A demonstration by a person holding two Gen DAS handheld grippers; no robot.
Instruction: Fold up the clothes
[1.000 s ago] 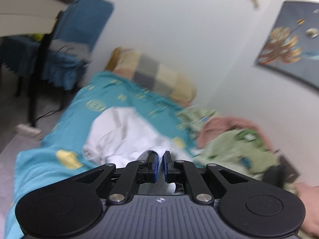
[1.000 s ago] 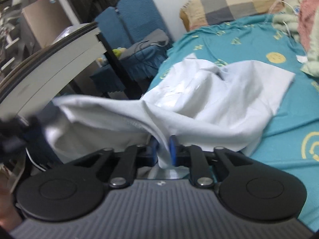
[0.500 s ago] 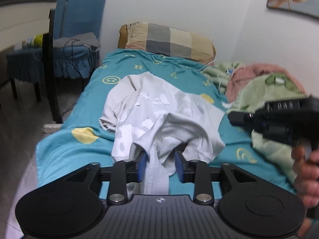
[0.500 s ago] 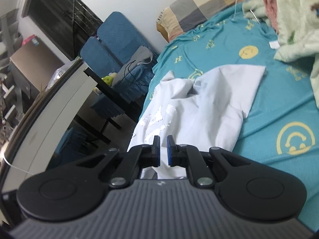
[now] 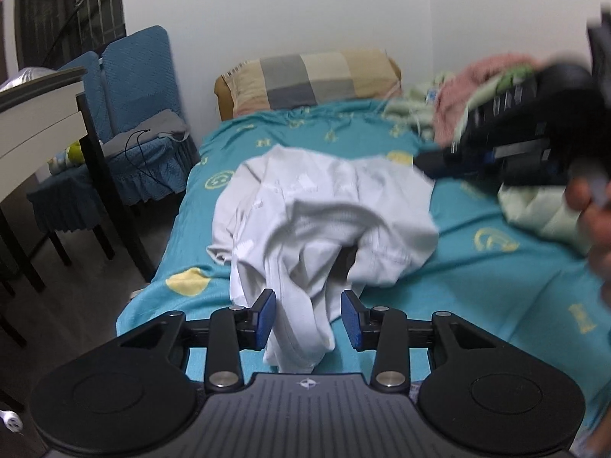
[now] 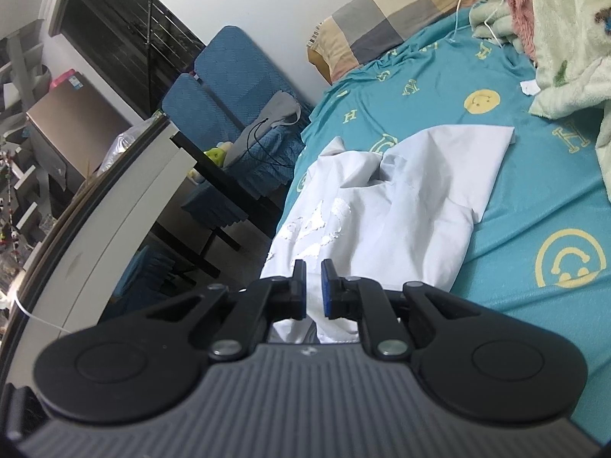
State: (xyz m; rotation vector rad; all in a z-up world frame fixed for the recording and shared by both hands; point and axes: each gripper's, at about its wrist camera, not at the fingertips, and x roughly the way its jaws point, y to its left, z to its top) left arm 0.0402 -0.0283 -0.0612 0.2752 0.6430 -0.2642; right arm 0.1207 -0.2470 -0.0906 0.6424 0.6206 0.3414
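My left gripper (image 5: pixel 308 318) has its jaws opening, and a hanging fold of the white T-shirt (image 5: pixel 324 221) droops between the blue pads; the left pad brushes the cloth while the right pad stands clear of it, so nothing is pinched. My right gripper (image 6: pixel 313 288) has its jaws almost together, a narrow slit between the pads with the shirt's near edge seen through it from above; I see no cloth caught there.

The white T-shirt lies crumpled on the bed (image 5: pixel 477 278), on the teal sheet with yellow smiley faces, well short of the checked pillow (image 5: pixel 309 80) at the head end. From the right wrist view, the shirt (image 6: pixel 385 210) spreads toward the bed's near left edge, one flat corner reaching away toward the pillow (image 6: pixel 385 19). A pile of green and pink fleece blankets (image 6: pixel 565 34) sits beside the pillow, against the far side of the bed. Blue chairs (image 5: pixel 133 87) stand on the floor beside the pillow end of the bed.

In the left wrist view, my right gripper (image 5: pixel 508 145) appears blurred above the bed, between the shirt and the blankets.
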